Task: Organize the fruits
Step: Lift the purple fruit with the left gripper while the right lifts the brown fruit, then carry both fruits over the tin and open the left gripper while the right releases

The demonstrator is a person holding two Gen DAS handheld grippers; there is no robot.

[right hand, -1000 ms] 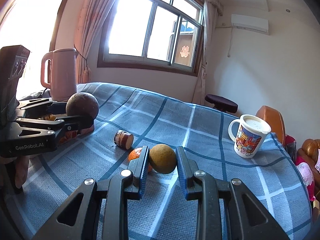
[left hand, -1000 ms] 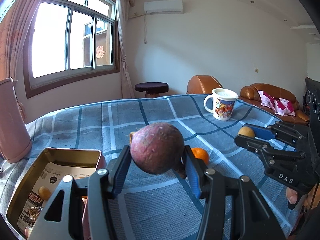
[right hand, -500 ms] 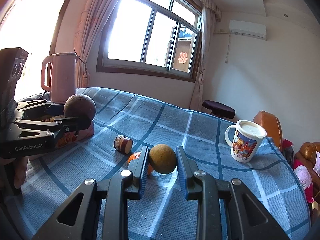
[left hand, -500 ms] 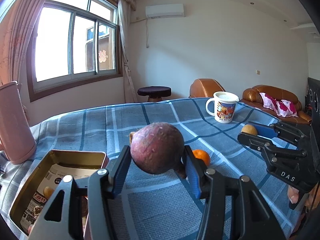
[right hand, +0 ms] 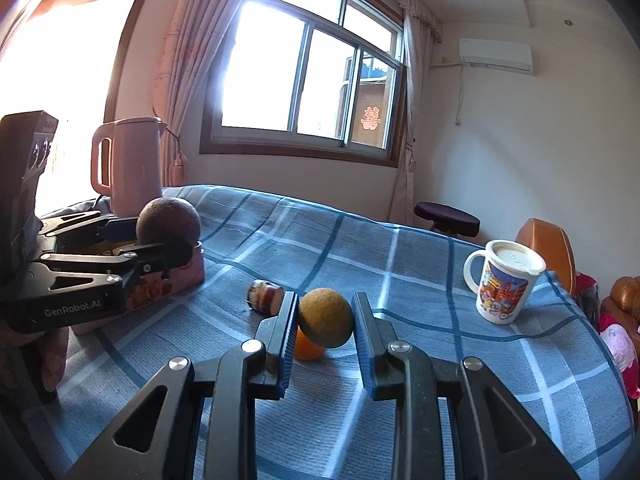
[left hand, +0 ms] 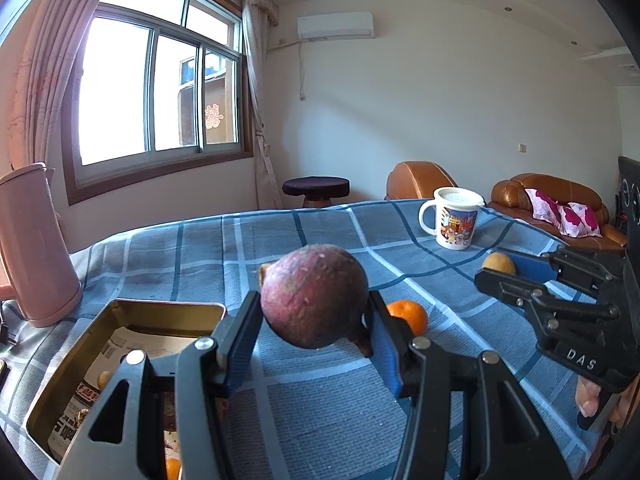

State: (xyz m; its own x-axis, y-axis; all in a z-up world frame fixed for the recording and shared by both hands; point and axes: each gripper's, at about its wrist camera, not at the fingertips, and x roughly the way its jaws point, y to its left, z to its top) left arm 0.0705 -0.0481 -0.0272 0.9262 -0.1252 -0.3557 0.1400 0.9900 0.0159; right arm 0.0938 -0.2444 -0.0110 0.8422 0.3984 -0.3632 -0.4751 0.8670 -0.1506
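Note:
My left gripper (left hand: pixel 316 320) is shut on a round purple-brown fruit (left hand: pixel 314 296), held above the blue checked cloth just right of an open gold tin (left hand: pixel 100 328) with fruit inside. My right gripper (right hand: pixel 325 320) is shut on a small yellow-brown round fruit (right hand: pixel 325 318), also lifted off the cloth. An orange (left hand: pixel 408 314) lies on the cloth behind both; in the right wrist view the orange (right hand: pixel 306 350) peeks out below the held fruit. A short cut brown piece (right hand: pixel 265 297) lies beyond it. Each gripper shows in the other's view: right gripper (left hand: pixel 500 270), left gripper (right hand: pixel 168 236).
A pink kettle (left hand: pixel 34 244) stands at the table's left edge behind the tin. A lidded cartoon mug (left hand: pixel 456 218) stands at the far right of the table (left hand: pixel 320 412). A stool (left hand: pixel 316 190) and brown sofas (left hand: pixel 552 196) lie beyond the table. Fingers of a hand (left hand: pixel 588 398) show under the right gripper.
Both views have tilted slightly upward, so the table sits lower in frame. Both grippers keep their hold on their fruits; nothing on the cloth has moved.

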